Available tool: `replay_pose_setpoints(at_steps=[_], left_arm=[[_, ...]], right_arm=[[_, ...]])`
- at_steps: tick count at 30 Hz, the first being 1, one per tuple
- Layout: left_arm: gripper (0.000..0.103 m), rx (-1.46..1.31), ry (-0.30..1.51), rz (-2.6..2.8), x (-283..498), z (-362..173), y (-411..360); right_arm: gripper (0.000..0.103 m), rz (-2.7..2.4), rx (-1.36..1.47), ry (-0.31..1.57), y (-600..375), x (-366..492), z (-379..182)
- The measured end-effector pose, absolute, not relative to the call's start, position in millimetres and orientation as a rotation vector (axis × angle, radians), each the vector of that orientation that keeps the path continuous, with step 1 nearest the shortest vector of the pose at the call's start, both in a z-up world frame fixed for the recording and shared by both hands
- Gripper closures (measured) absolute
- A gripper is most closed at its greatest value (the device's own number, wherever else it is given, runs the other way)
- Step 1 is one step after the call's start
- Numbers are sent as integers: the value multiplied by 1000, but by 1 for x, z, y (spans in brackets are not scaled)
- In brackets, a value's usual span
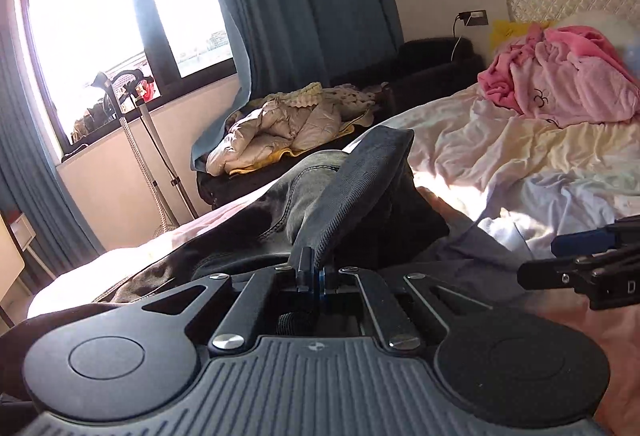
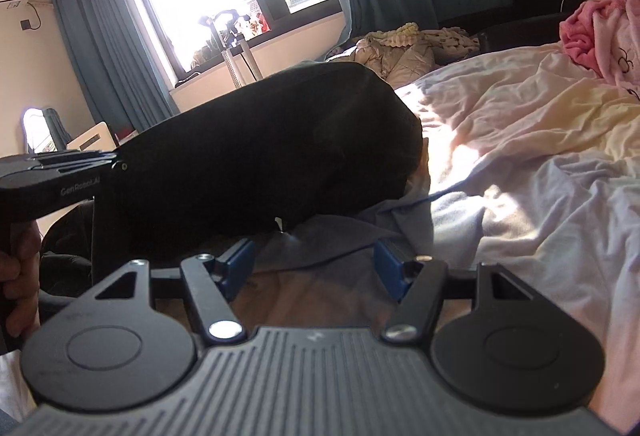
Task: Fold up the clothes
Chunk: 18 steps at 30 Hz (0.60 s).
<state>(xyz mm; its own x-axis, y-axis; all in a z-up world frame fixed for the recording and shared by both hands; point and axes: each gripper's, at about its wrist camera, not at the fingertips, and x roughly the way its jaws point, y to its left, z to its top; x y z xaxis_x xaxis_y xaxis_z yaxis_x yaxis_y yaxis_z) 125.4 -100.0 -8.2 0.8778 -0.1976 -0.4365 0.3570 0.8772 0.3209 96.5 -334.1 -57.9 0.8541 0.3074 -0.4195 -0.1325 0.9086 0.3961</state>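
A dark grey garment [image 1: 360, 187] lies bunched on the bed. My left gripper [image 1: 316, 272] is shut on an edge of it and lifts a flap upright. In the right wrist view the same garment [image 2: 260, 155] looks black and arches up from the left gripper's body [image 2: 60, 175] at the left. My right gripper [image 2: 316, 264] is open and empty, its blue pads [image 2: 240, 260] spread low over a bluish-grey cloth [image 2: 340, 240] just below the dark garment. The right gripper also shows at the right edge of the left wrist view [image 1: 580, 260].
The bed sheet [image 1: 520, 155] is rumpled, white and pale yellow. A pink pile of clothes [image 1: 560, 75] lies near the headboard. A beige padded jacket [image 1: 280, 131] lies on a dark couch beyond the bed. A stand [image 1: 136, 139] is by the window.
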Motion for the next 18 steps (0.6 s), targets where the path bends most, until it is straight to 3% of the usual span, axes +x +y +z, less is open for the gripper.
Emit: replay_pose_setpoints(at_steps=[7,13,16,18], left_arm=[[100,348,475,-275,84,-73,-97],[100,292,479,-220,92,-95,-100],[92,293,486,-198,95,-95,-99],[63,273,504,-180,96,-93,-97]], right_arm=[[36,231,398,513,-335,90,-60],[36,226,385,539,-331,92,-65],[36,216,388,543,-332,97,-66],[36,207,413,546,-335,100,-68]])
